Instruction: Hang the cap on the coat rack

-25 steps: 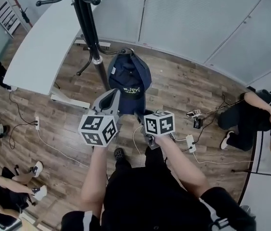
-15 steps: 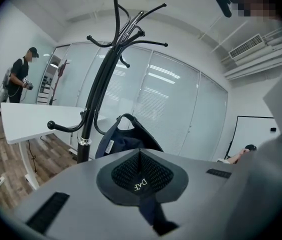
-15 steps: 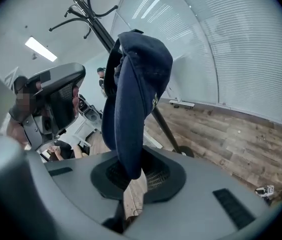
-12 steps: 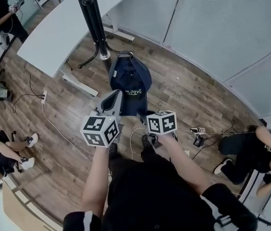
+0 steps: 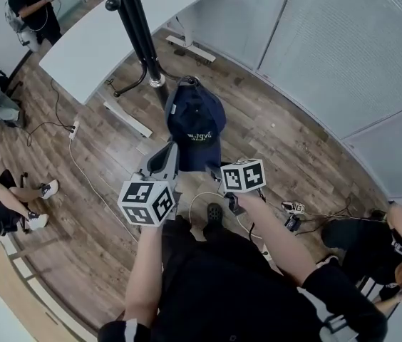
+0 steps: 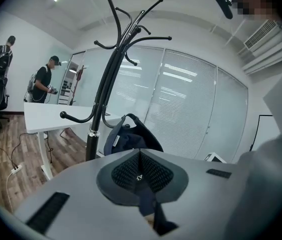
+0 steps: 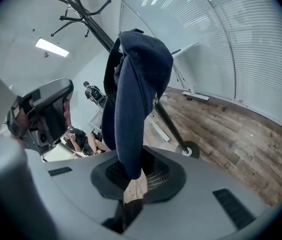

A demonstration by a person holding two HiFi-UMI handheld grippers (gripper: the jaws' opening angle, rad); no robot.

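A navy cap hangs in front of me, its crown toward the black coat rack. My right gripper is shut on the cap's brim, which runs down between the jaws in the right gripper view. At the cap's left edge is my left gripper. Its jaws are closed, with a dark blue strip in the seam, and the cap's open inside rises just past the tips. The rack's hooks stand above and beyond the cap.
A white desk stands behind the rack's base. Cables and a power strip lie on the wood floor. People sit on the floor at left and right. A glass wall with blinds runs along the far side.
The head view has swung, so the floor and the seated people have shifted in the picture. Both grippers and the cap have kept together and sit slightly lower, beside the rack's pole.
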